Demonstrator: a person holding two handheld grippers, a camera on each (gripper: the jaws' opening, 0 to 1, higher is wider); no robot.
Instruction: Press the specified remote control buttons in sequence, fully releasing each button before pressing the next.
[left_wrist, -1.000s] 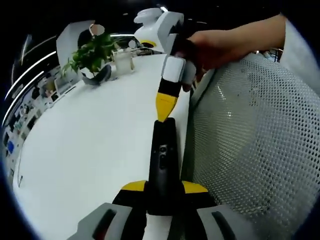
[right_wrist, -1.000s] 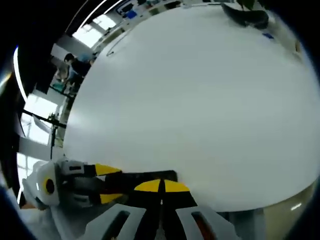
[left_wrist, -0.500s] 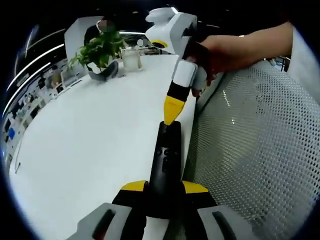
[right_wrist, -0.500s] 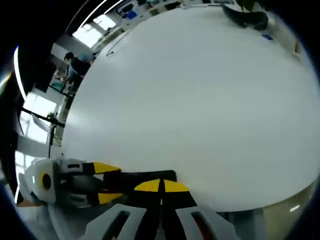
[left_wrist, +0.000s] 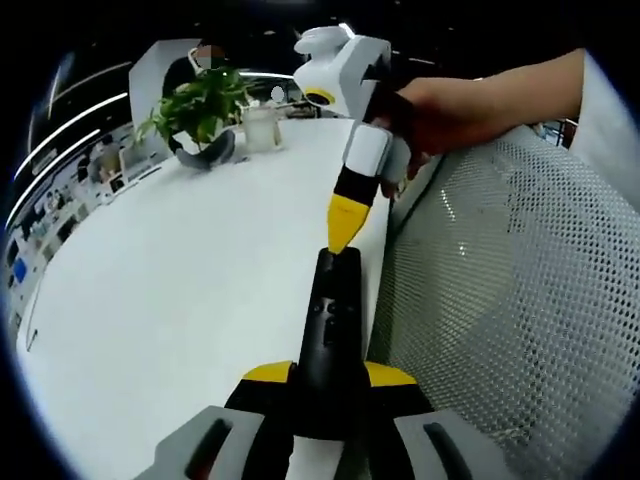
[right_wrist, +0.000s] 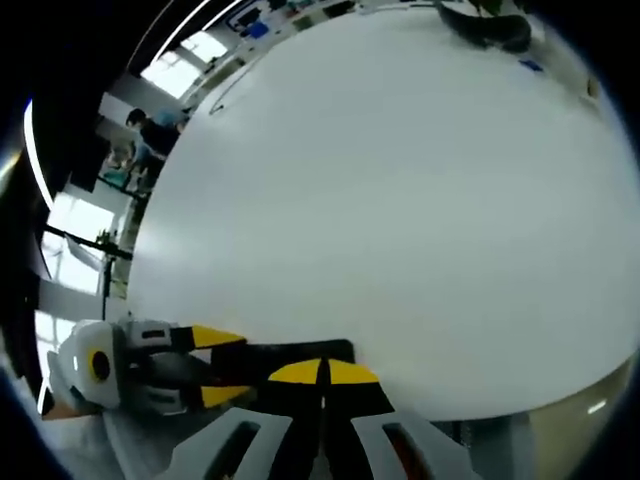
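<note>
A: Item one, left gripper (left_wrist: 330, 375)?
B: Yellow-tipped jaws closed on the near end of a black remote control (left_wrist: 330, 330), which runs forward between them along the right edge of the white table (left_wrist: 180, 290)

A: Item two, right gripper (left_wrist: 340, 228)?
B: Seen in the left gripper view coming in from the far side, held by a person's hand (left_wrist: 440, 105); its yellow tips are pressed together with no gap and nothing between them, and they point down at the far end of the remote. Whether they touch it, cannot tell. In the right gripper view its own yellow tips (right_wrist: 323, 372) likewise meet over the dark remote (right_wrist: 300, 352), with the left gripper (right_wrist: 205, 365) entering from the left, clamped on the remote

A: Remaining stock?
B: One potted plant (left_wrist: 195, 105) and a white cup (left_wrist: 262, 128) at the far end of the table; grey mesh chair back (left_wrist: 500, 300) just beside the table edge; a standing person (right_wrist: 150, 135) in the room behind
</note>
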